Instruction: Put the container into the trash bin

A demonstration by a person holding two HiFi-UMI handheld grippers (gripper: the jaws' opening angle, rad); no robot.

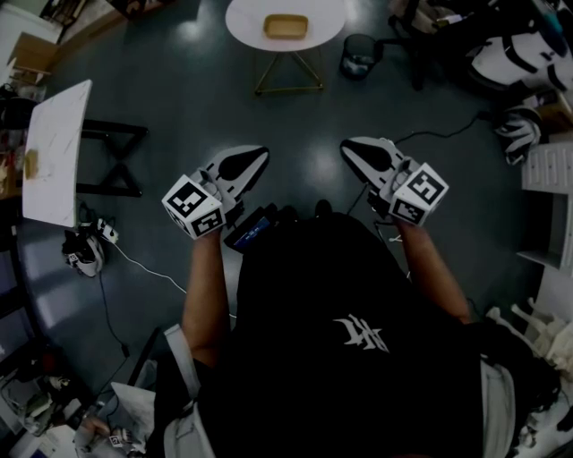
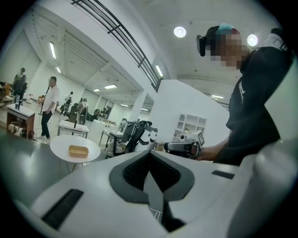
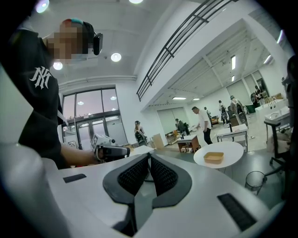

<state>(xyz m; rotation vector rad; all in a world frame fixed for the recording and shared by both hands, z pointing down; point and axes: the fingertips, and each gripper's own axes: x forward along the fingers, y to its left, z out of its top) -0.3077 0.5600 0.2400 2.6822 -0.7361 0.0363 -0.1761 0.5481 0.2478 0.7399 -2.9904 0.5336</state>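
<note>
You stand well back from the round white bench [image 1: 242,22] at the top of the frame. The tan container [image 1: 286,26] sits alone near its middle, and the black mesh trash bin [image 1: 359,54] stands on the dark floor [image 1: 188,98] just to the bench's right. Your left tool [image 1: 254,161] and right tool [image 1: 353,150] are held level in front of you, each with its jaws pressed together and nothing between them. The step in hand looks to be the approach. To do it well, walk up until the container is within easy reach and spread one tool's jaws before you arrive. Close them over a side wall of the shallow container rather than its base. The right tool seems the better pick, since the bin lies on that side and the carry would be short.
</note>
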